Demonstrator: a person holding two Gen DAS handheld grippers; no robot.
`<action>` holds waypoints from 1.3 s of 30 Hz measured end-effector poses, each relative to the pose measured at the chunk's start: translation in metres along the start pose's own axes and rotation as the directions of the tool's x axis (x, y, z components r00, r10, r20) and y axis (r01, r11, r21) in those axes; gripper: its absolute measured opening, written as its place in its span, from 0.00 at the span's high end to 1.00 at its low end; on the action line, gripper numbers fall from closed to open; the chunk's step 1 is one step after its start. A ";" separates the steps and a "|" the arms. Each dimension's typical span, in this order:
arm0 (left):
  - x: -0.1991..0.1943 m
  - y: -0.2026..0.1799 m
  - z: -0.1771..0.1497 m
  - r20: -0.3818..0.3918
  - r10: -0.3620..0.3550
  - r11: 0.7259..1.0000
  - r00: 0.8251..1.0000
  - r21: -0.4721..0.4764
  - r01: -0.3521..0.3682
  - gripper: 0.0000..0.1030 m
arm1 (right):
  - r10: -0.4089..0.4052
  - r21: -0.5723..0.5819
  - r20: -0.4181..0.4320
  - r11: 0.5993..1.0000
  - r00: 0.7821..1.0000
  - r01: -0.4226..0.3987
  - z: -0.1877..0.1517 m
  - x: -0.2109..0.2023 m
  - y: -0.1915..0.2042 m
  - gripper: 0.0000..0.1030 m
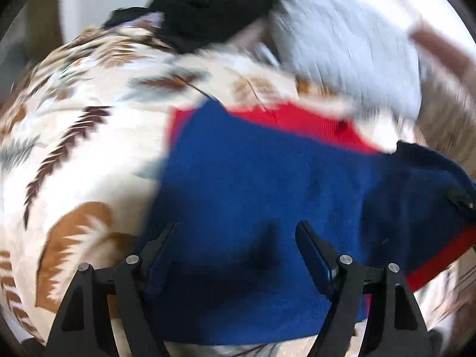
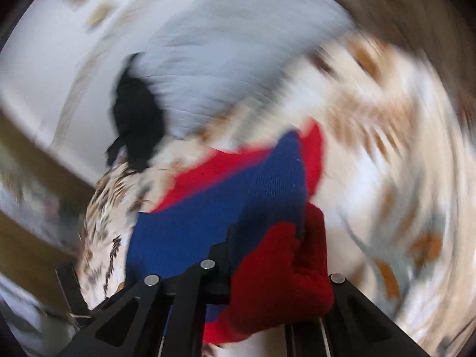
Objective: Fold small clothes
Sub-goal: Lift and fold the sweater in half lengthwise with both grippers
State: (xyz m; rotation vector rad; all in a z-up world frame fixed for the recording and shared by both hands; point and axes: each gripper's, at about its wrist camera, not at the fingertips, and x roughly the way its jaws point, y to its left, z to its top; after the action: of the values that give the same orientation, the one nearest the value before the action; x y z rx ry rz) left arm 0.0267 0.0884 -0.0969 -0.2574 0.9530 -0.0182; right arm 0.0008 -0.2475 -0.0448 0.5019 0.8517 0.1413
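Lying under left hand-held gripper [image 1: 238, 238] (jaws apart), blue-red garment [image 1: 261, 178]

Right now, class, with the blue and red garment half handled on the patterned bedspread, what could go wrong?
1. The right gripper pinches only a red bunch of the blue and red garment; it may slip out.
2. The left gripper is open over the blue cloth, holding nothing, so the fold could drag crooked.
3. The black garment and pale cloth lie close and might get swept along.
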 end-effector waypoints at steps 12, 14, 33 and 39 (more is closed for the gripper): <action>-0.033 0.145 -0.006 0.064 -0.210 0.923 0.976 -0.315 0.219 0.25 | -0.056 -0.550 -0.263 0.829 0.963 -0.102 -0.136 0.131 0.191 0.89; -0.032 0.137 0.000 0.064 -0.282 0.911 0.957 -0.297 0.288 0.25 | -0.026 -0.541 -0.227 0.834 0.974 -0.104 -0.131 0.123 0.197 0.86; 0.028 0.087 0.007 -0.125 -0.229 0.950 0.965 -0.247 0.193 0.75 | 0.198 -0.458 -0.261 0.837 0.945 -0.301 -0.159 0.066 0.151 0.43; 0.019 0.085 0.008 -0.122 -0.145 0.970 0.982 -0.215 0.117 0.66 | 0.259 -0.274 -0.197 0.911 0.946 -0.307 -0.135 0.025 0.092 0.37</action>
State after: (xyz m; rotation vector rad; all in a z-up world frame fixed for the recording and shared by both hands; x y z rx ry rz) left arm 0.0362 0.1695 -0.1272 -0.5176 1.0743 -0.0591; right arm -0.0774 -0.1097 -0.0923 0.3259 0.8874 0.5781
